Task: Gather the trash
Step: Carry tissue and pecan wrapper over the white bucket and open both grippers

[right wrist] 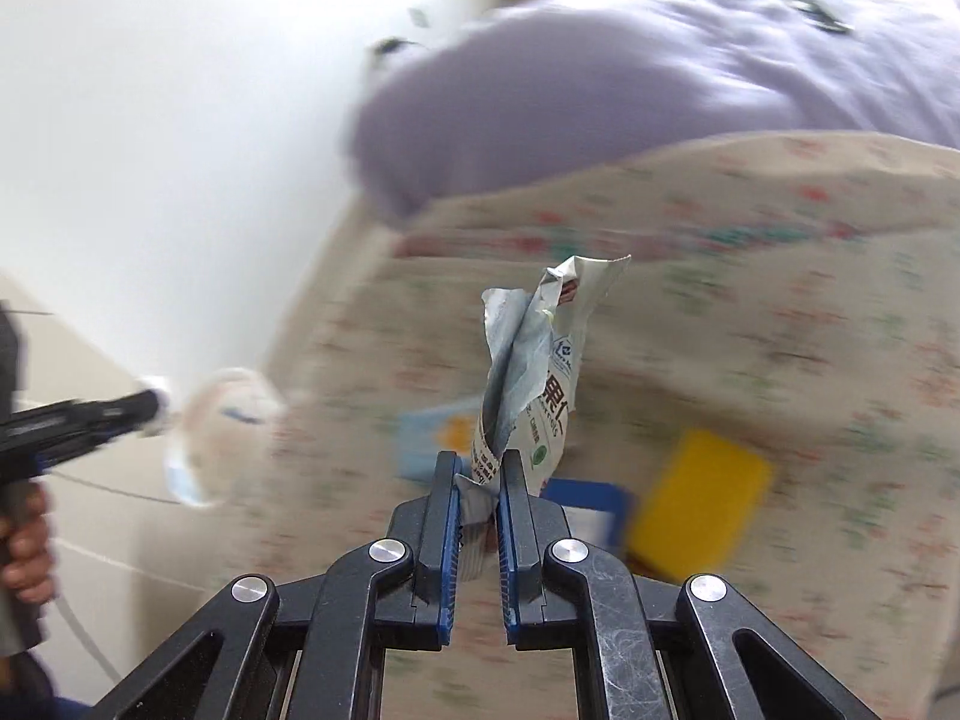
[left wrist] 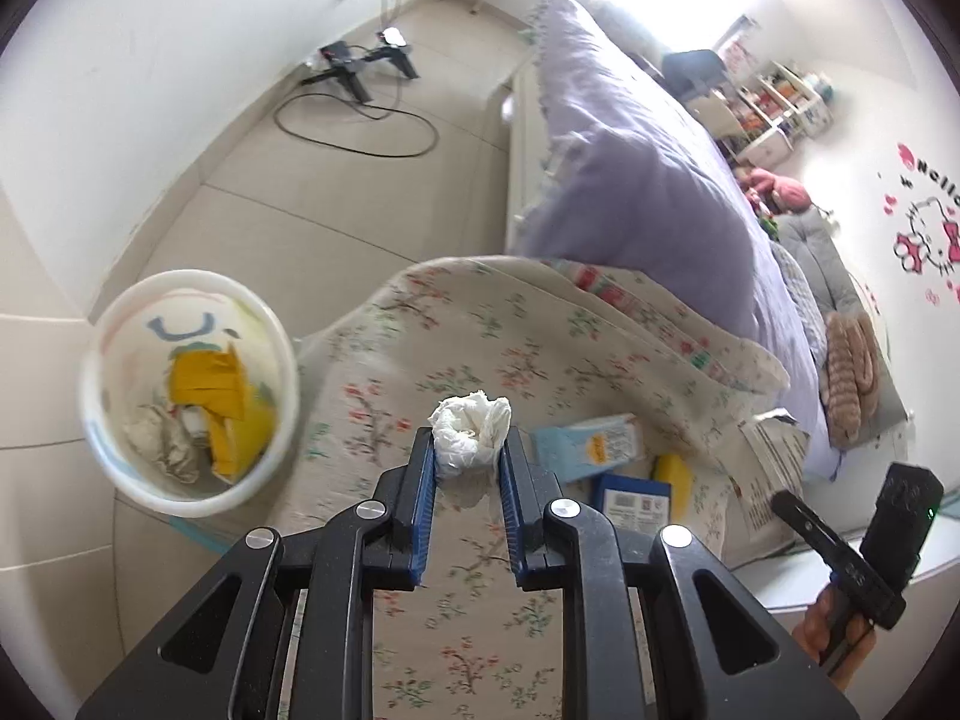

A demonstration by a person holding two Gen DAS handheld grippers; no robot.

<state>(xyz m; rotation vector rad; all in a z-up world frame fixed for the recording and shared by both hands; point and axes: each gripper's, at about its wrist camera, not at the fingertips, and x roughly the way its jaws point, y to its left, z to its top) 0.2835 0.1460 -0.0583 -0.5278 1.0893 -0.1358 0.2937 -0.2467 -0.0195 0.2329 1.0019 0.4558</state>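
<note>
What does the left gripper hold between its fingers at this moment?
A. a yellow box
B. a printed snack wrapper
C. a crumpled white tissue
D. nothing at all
C: in the left wrist view, the left gripper is closed on a crumpled white tissue above the flowered bedcover; the printed wrapper is in the right gripper instead.

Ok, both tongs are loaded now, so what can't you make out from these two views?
- Bin, right wrist view: motion blur, contents unreadable there.
- Wrapper print: crumpled and partly pinched in the right tongs.
- Blue box, left wrist view: near edge hidden behind the left tongs' finger.
- Yellow item: blurred in the right view, mostly hidden in the left.
- Under the tissue: covered by it.
</note>
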